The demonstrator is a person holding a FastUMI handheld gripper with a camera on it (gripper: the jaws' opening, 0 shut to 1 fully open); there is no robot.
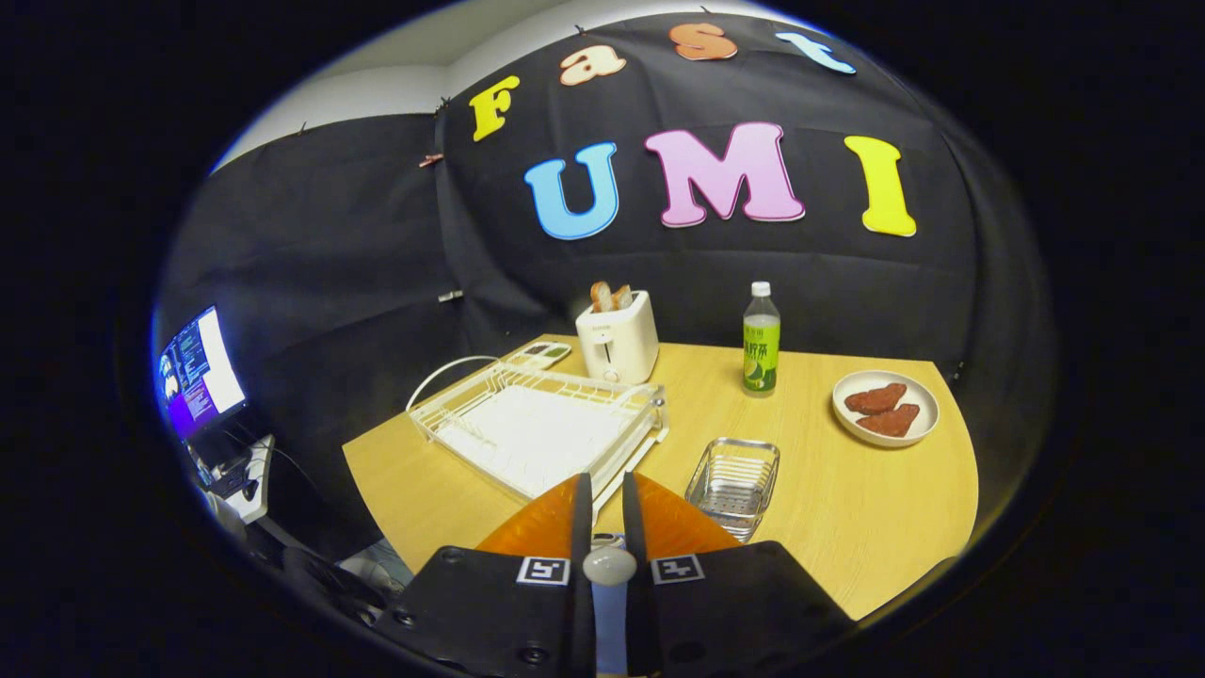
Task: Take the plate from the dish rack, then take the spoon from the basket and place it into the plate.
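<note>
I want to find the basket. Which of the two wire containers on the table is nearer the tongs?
The small metal basket, just ahead of the nearly closed tongs; the white dish rack is bigger and reaches farther back.

Near corner of the dish rack (541, 428) and basket (733, 477) behind the near-closed tongs (602, 494); grip indiscernible.

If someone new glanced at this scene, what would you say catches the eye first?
Probably the white dish rack, sitting on the wooden table just ahead of the claw, whose fingers are nearly closed with a narrow gap. Next, the toaster with bread behind the rack, then the green bottle and the plate holding two reddish pieces beyond the metal basket.
</note>
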